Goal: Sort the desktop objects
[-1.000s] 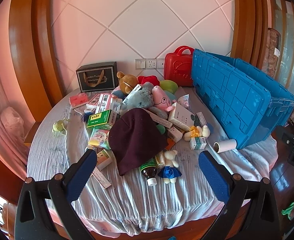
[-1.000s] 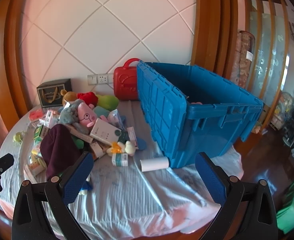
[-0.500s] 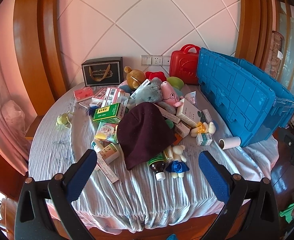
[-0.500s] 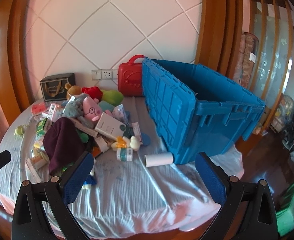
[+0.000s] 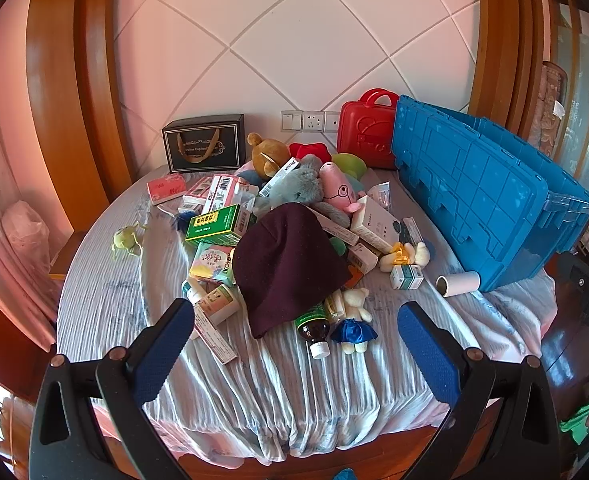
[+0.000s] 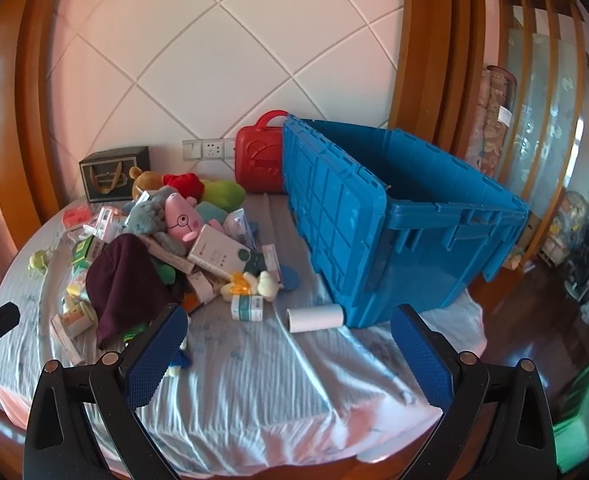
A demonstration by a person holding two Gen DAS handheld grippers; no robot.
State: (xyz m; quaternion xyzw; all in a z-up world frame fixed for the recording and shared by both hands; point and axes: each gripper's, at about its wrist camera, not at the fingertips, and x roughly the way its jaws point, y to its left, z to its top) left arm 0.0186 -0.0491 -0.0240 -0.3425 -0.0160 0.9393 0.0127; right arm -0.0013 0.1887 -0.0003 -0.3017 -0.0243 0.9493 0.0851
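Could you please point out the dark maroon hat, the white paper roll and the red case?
dark maroon hat point(image 5: 288, 264), left wrist view, crown.
white paper roll point(image 6: 316, 319), right wrist view, side.
red case point(image 5: 364, 136), left wrist view, front.

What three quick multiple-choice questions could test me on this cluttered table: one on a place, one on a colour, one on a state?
1. Where does the white paper roll lie?
A. inside the crate
B. against the big blue plastic crate's foot
C. on the dark maroon knit hat

2. What colour is the small hard carry case by the wall?
A. red
B. yellow
C. black

3. How is the left gripper?
A. shut on a box
B. open, empty
C. out of sight

Answers: B, the roll touches the crate's base; A, its shell is red; B, its fingers stand apart, holding nothing.
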